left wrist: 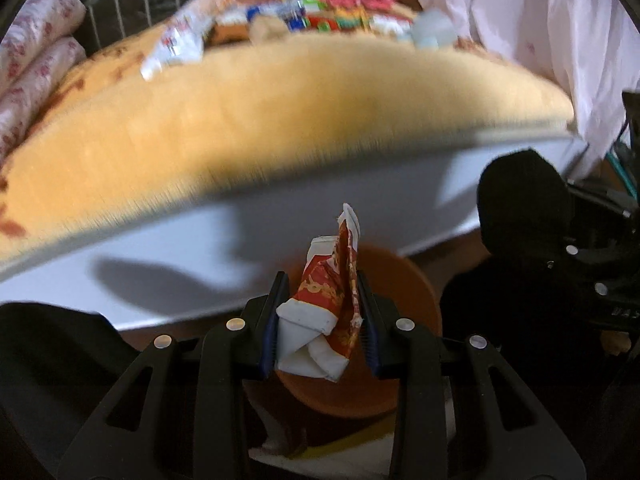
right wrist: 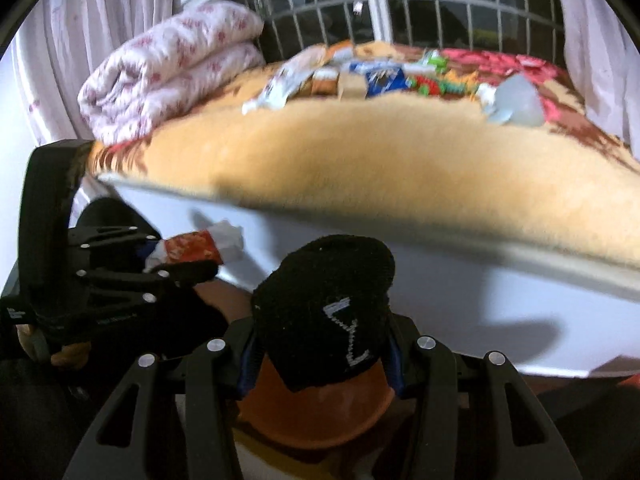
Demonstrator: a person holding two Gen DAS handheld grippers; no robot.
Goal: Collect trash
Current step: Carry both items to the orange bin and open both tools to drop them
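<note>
Jaws of the left gripper [left wrist: 322, 320] are clenched on a crumpled red-and-white wrapper [left wrist: 326, 304], held directly above the orange bin [left wrist: 404, 280]. Those of the right gripper [right wrist: 320, 356] are closed on a black sock [right wrist: 324, 308], likewise held over the bin's opening, just beside the wrapper.

The wrapper is judged to be light, thin and springy; it is pinched across its folded middle, and a loose end is left sticking up beyond the pads, so it may cling or flutter when let go. The sock is judged soft and limp, and is gripped at its bunched lower part, with the rounded end bulging above the jaws.

More litter [left wrist: 320, 12] is seen well beyond the bin, at the far side of the yellow blanket [left wrist: 280, 120].

Only the right wrist view shows the sock's white stitched mark and the left gripper from the side. Only the left wrist view shows the wrapper's folds between the pads.
</note>
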